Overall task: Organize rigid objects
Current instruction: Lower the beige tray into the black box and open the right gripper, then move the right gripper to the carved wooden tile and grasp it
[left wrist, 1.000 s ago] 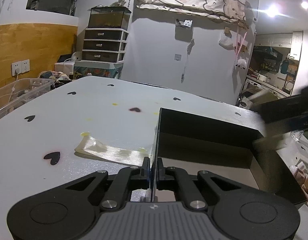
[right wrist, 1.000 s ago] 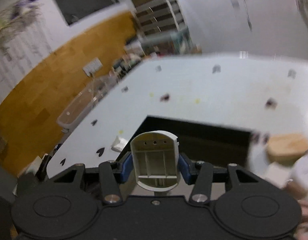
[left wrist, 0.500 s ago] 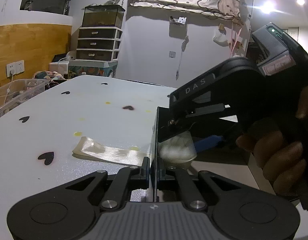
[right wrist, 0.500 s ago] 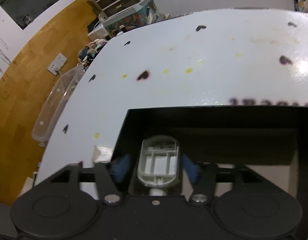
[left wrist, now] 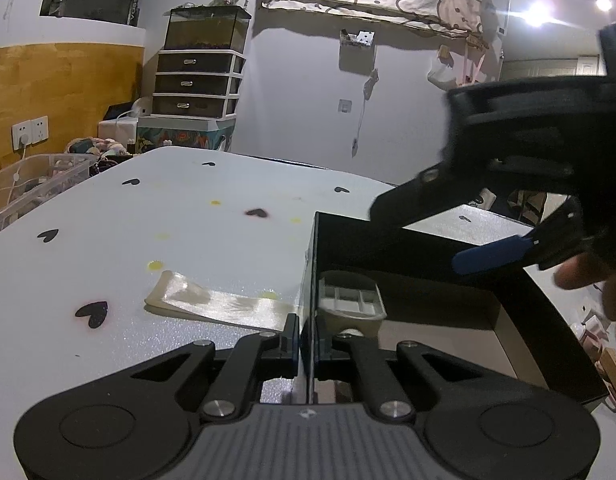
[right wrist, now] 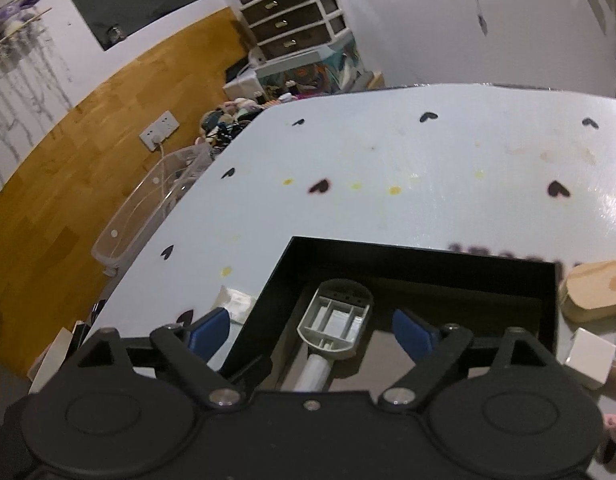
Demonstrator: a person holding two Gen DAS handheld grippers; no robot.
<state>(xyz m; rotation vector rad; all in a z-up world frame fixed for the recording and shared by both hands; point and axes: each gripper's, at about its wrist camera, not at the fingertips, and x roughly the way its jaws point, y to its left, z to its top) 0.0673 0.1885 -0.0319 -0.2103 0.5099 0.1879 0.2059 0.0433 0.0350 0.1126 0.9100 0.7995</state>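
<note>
Scoop (right wrist: 336, 322) lies lengthwise in black box (right wrist: 420, 258), head pointing away; right hand-held gripper (right wrist: 312, 330) just opened wide.

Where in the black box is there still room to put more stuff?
The black box is mostly bare: only the white scoop lies by its left wall, so the middle and right are free. Outside its right wall it is crowded with a wooden piece and a white block.

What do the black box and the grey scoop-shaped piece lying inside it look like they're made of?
Black box: probably cardboard or thin board with a matte black finish; its walls are thin, flat and straight-edged, and its floor looks plain brownish.
Grey scoop-shaped piece: looks like moulded plastic, pale grey and matte, with thin internal ribs, small holes and a whitish handle.
</note>
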